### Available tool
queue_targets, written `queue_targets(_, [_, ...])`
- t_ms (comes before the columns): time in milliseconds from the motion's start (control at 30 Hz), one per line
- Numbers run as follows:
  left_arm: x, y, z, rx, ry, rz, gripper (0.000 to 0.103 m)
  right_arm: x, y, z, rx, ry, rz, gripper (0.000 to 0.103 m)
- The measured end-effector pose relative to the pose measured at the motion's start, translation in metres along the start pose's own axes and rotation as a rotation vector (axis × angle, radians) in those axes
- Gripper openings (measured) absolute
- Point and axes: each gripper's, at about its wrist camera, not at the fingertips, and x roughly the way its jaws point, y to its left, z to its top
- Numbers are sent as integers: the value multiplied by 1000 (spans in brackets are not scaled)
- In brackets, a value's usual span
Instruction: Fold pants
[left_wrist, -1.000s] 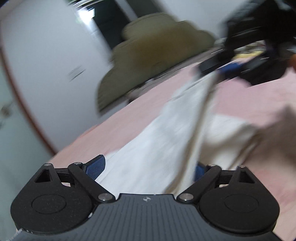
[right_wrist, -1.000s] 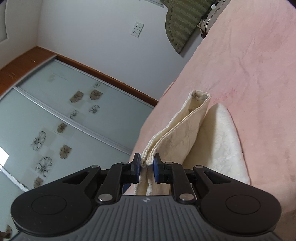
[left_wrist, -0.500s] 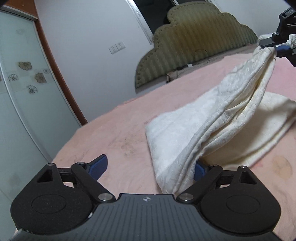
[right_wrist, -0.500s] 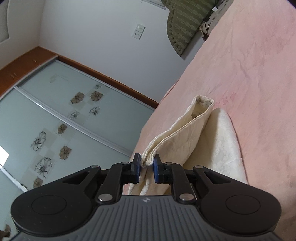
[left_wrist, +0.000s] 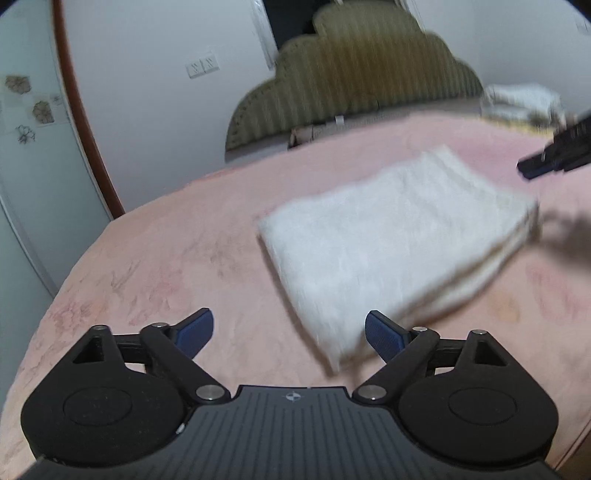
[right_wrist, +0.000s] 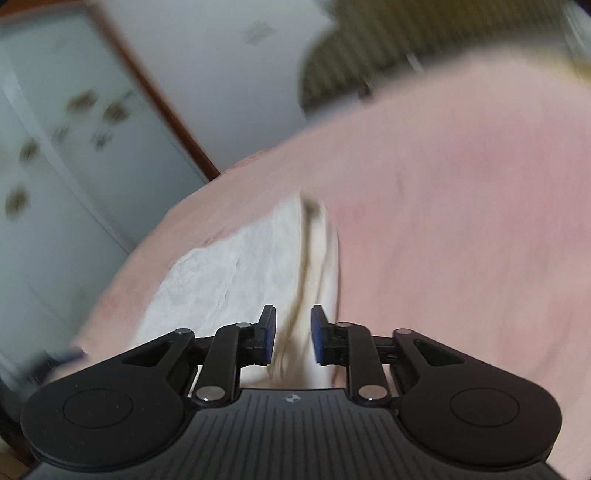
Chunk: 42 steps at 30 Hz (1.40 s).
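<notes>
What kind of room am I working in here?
Most likely a bedroom: the folded pants lie on a bed with a pink cover, a padded headboard stands behind it, and glass sliding wardrobe doors line the wall.

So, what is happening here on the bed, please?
A person with a gripper in each hand is folding cream pants on a pink bedspread. The pants lie flat as a folded stack. The left gripper is wide open and holds nothing. The right gripper has just been opening, with the stack's edge between its pads, apparently let go.
</notes>
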Motion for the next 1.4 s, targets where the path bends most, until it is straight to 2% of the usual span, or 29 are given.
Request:
queue_targets(100, [20,5,23,-81,-30,-49,93,21,29,6,-93,49,124,21])
queue_targets(133, [30,4,30,-100,-15,-66,94,32,37,4,-126,88,127,21])
queue_targets(167, [39,4,34,-117,4,-87,93,45,43,-1,-172,132,97,21])
queue_targets(200, [47,4,35,-137,15,-103,93,57,46,-7,-229,170,29,18])
queue_targets(233, [54,6,36,-158,29,-128,93,63,46,-10,-263,181,-24,18])
queue_targets(267, [58,9,37,-171,41,-154,93,61,43,-8,-251,165,-46,19])
queue_targets(367, [74,22,41,-226,56,-224,94,42,27,12,-146,59,-35,21])
queue_targets(433, [90,37,43,-310,86,-275,94,42,13,25,-89,45,-49,44])
queue_targets(467, [99,46,44,-365,105,-303,95,47,5,28,-74,66,-35,69])
queue_targets(500, [107,52,43,-415,125,-327,95,54,-4,29,-56,84,-20,74])
queue_targets(567, [124,66,39,-518,185,-375,96,68,-16,27,3,135,-6,74])
queue_targets(633, [139,75,33,-596,238,-426,96,84,-24,24,52,178,45,72])
queue_targets(733, [157,84,25,-666,298,-485,96,99,-25,22,75,223,114,69])
queue_targets(867, [175,84,26,-728,289,-563,103,116,-34,25,141,225,205,68])
queue_targets(900, [180,83,27,-739,288,-583,103,119,-37,27,163,222,219,59])
queue_targets(1000, [182,72,33,-723,278,-578,91,118,-37,27,169,217,209,40])
queue_targets(1067, [176,63,38,-647,275,-518,51,110,-29,24,133,198,195,31])
queue_targets(1100, [172,58,40,-596,272,-461,38,106,-24,23,121,184,190,27])
queue_targets(1167, [161,56,41,-564,238,-426,17,98,-17,22,101,150,186,23])
queue_targets(1233, [146,52,44,-546,181,-382,13,92,-9,24,83,120,196,21])
queue_targets(1333, [125,39,52,-454,101,-283,11,79,-9,33,102,71,291,20])
queue_targets(1400, [115,37,57,-428,55,-258,11,75,-3,43,93,47,319,20])
